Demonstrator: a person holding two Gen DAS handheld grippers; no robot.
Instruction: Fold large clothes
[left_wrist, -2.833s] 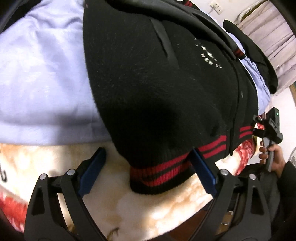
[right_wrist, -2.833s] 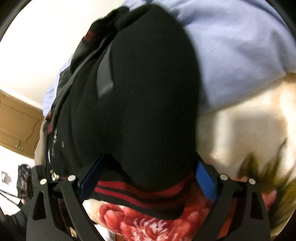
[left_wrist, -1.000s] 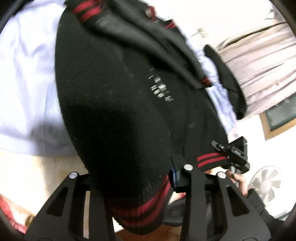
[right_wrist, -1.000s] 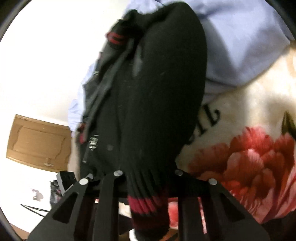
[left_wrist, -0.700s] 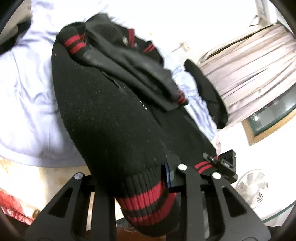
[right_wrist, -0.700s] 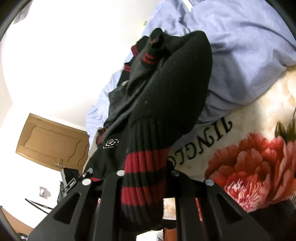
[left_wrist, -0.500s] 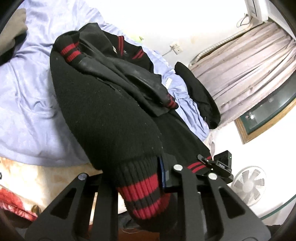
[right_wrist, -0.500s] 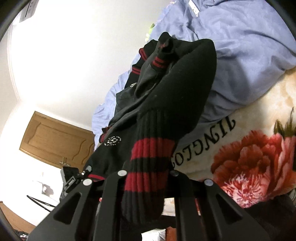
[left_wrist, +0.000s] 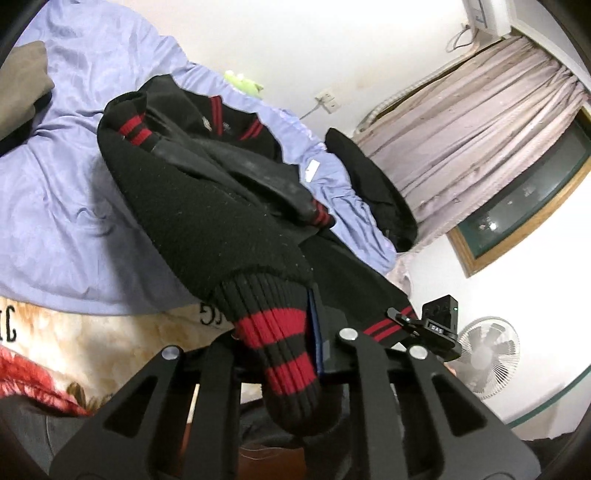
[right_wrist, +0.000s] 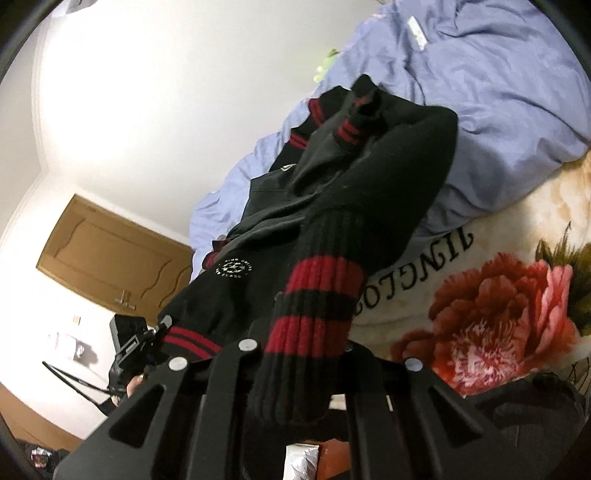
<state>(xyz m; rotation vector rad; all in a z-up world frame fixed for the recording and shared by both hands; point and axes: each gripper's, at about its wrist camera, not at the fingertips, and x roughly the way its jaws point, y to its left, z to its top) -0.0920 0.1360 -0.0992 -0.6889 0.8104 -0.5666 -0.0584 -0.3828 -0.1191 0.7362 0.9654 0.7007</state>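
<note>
A black jacket (left_wrist: 207, 206) with red-striped ribbed cuffs and hem lies on a bed; its sleeves are folded across the body. My left gripper (left_wrist: 275, 332) is shut on the jacket's ribbed hem corner (left_wrist: 275, 325) and holds it lifted off the bed. My right gripper (right_wrist: 306, 332) is shut on the other hem corner (right_wrist: 314, 295), also lifted. The jacket (right_wrist: 332, 192) stretches away from both grippers. The right gripper shows in the left wrist view (left_wrist: 436, 326); the left gripper shows in the right wrist view (right_wrist: 129, 339).
A lilac sheet (left_wrist: 59, 192) covers the bed over a cream blanket with red flowers (right_wrist: 491, 306). Another black garment (left_wrist: 373, 188) lies near the curtain (left_wrist: 476, 136). A white fan (left_wrist: 487, 354) stands right. A wooden door (right_wrist: 110, 254) is on the left.
Both grippers closed on the jacket's hem corners, then lifted and pulled back, raising the hem off the bed. The view has tilted up, so more of the room shows.
</note>
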